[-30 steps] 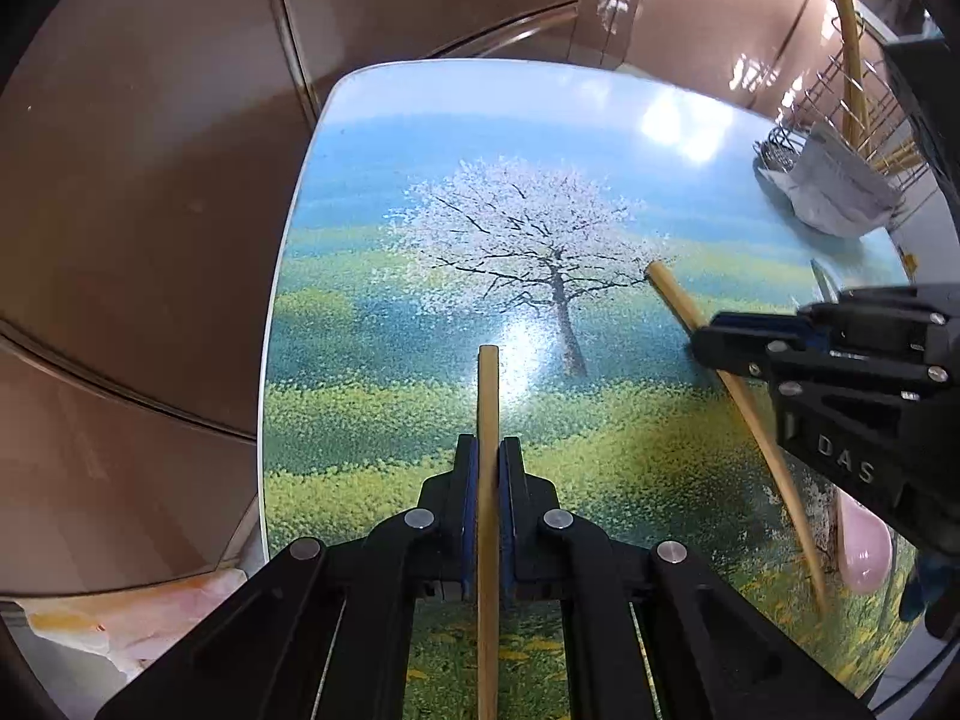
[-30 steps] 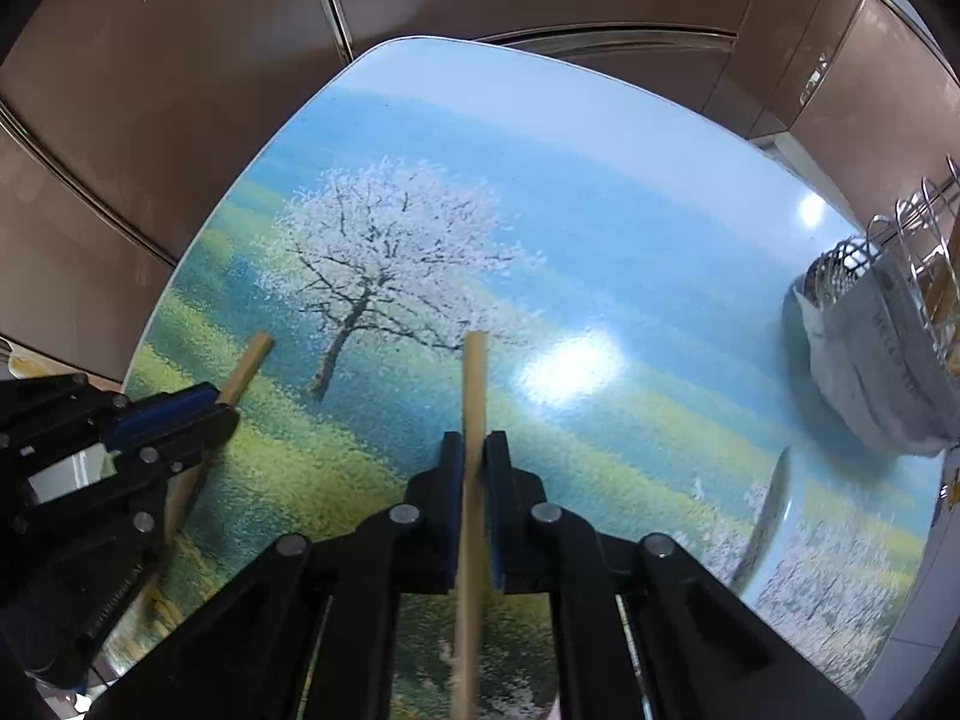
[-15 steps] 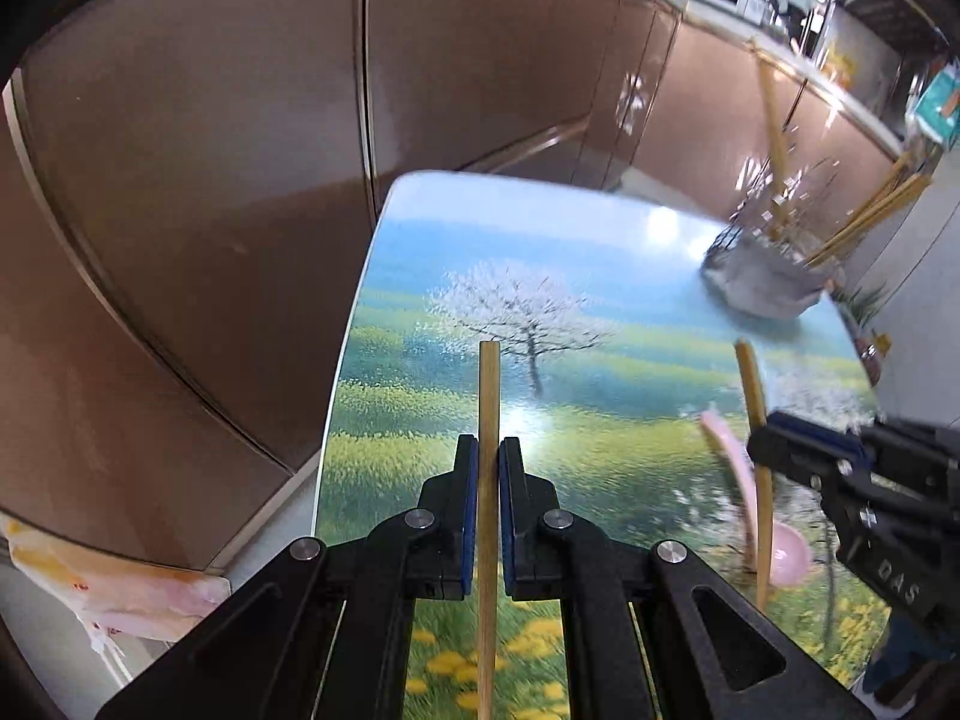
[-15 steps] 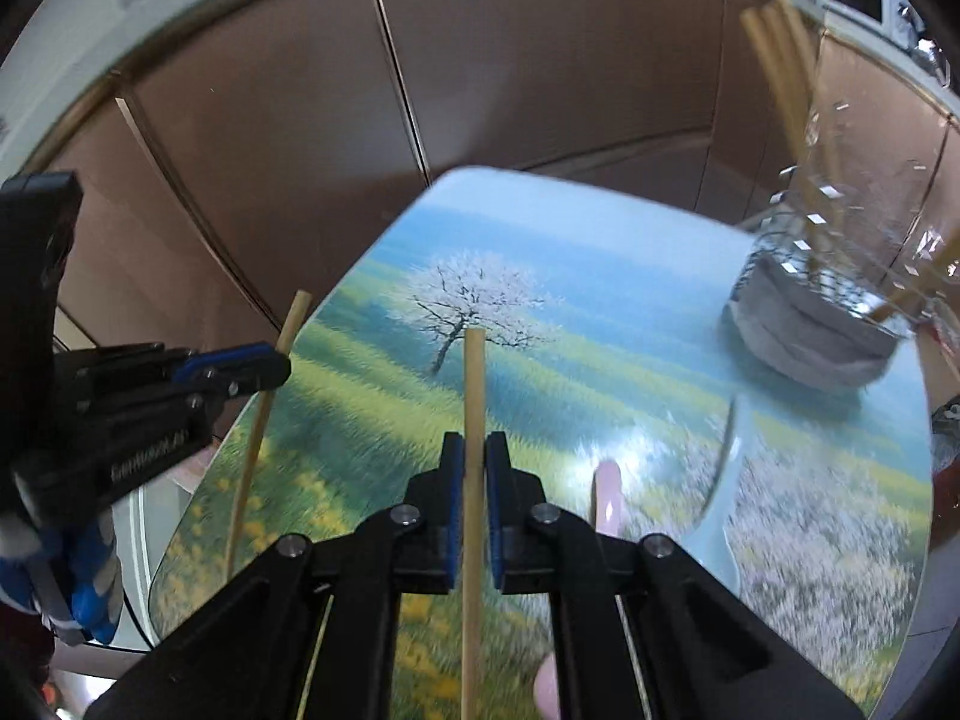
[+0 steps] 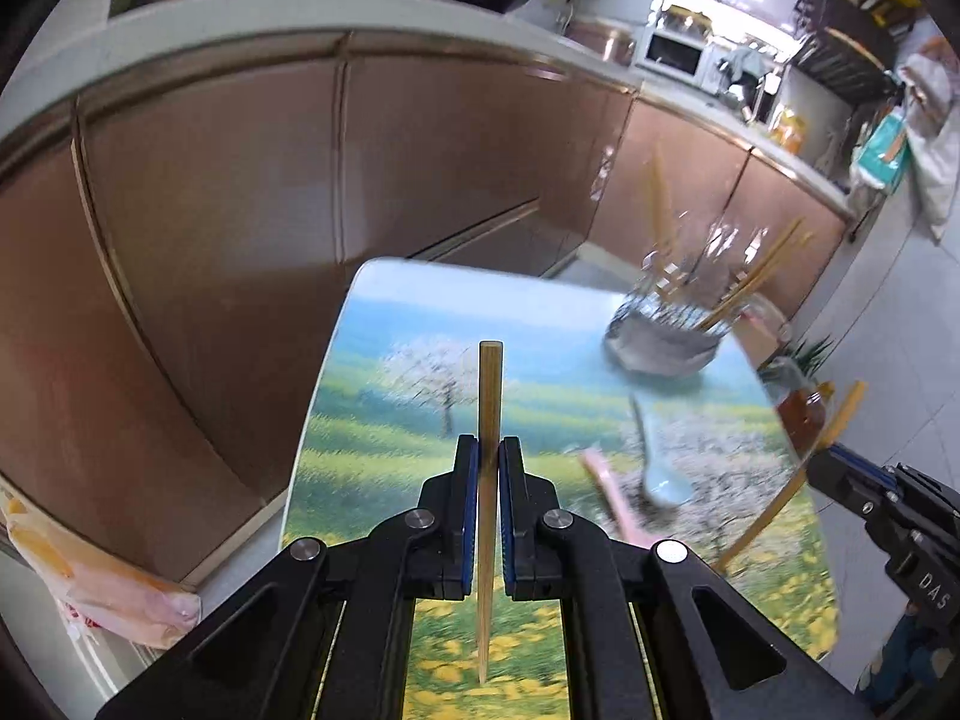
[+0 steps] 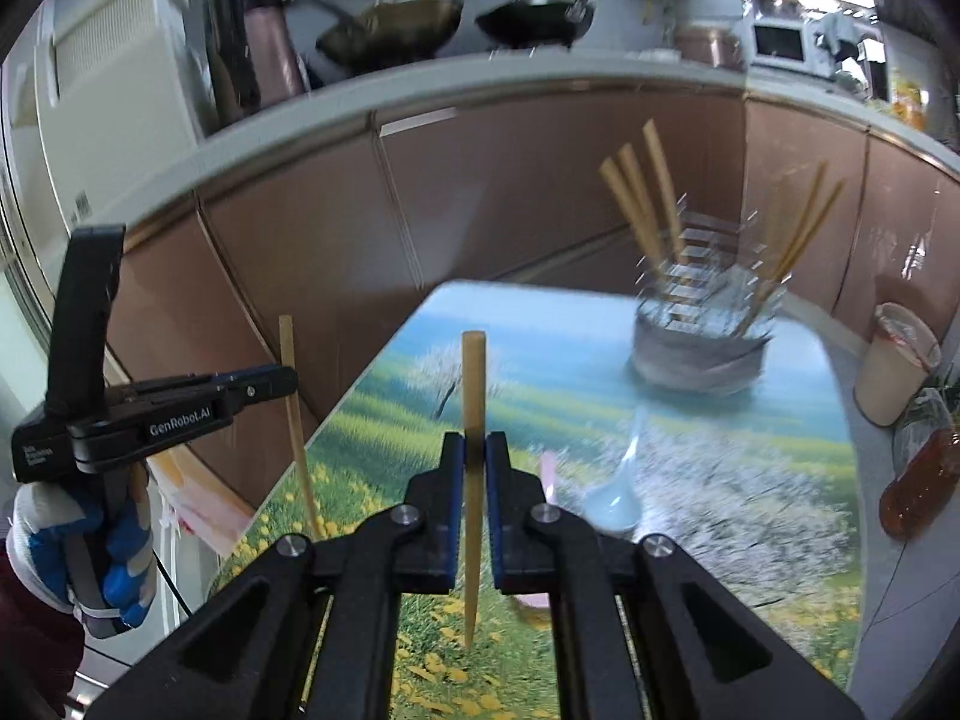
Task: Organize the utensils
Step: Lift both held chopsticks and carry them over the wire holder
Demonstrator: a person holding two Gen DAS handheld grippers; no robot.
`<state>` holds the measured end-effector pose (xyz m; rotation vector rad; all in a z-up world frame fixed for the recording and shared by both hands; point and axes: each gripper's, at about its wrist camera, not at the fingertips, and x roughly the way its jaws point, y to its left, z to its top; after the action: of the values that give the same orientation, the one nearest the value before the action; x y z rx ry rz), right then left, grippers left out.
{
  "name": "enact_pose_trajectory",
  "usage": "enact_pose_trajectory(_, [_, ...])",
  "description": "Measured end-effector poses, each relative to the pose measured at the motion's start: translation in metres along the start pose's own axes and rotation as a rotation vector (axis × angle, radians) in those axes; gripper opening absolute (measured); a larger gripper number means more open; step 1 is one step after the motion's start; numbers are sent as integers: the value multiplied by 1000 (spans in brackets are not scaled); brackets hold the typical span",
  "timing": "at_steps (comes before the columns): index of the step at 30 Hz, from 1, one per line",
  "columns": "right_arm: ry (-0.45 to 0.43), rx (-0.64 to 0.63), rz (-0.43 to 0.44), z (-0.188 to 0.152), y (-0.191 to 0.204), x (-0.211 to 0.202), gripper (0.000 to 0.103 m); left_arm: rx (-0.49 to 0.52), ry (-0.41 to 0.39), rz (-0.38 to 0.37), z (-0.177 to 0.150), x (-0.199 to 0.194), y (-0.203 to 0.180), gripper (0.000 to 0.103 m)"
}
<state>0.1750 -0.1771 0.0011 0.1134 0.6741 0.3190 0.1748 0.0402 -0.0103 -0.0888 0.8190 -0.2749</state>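
The table [image 6: 690,414], printed with a blossoming-tree landscape, stands against brown kitchen cabinets [image 5: 240,210] under a counter carrying pans. A wire holder [image 6: 702,330] with chopsticks stands at its far end; a pale spoon [image 6: 618,492] lies mid-table. The left gripper [image 5: 490,468] clamps one chopstick [image 5: 489,396]; the right gripper [image 6: 474,462] clamps another chopstick [image 6: 473,384], both above the table.

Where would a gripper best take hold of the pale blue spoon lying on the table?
Probably the pale blue spoon by its slim handle, from above, jaws across it. The handle runs toward the utensil holder, while the bowl is wide and sits near the pink spoon.
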Motion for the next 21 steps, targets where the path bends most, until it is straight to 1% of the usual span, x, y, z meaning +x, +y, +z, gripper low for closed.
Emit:
enact_pose_trajectory(4, [-73,11,-16,21,-14,-29,6,3,-47,-39,22,-13,-18,6])
enact_pose_trajectory(8, [-143,7,-39,53,-30,-52,6,-4,-92,-83,56,-19,-35,6])
enact_pose_trajectory(11, [-198,6,-55,80,-44,-66,6,0,-136,-119,90,-20,-52,6])
enact_pose_trajectory(16, [-288,0,-81,136,-68,-80,6,14,-201,-181,145,-15,-85,6])
enact_pose_trajectory(21, [-363,-7,-124,185,-92,-79,6,30,-265,-239,191,1,-121,6])
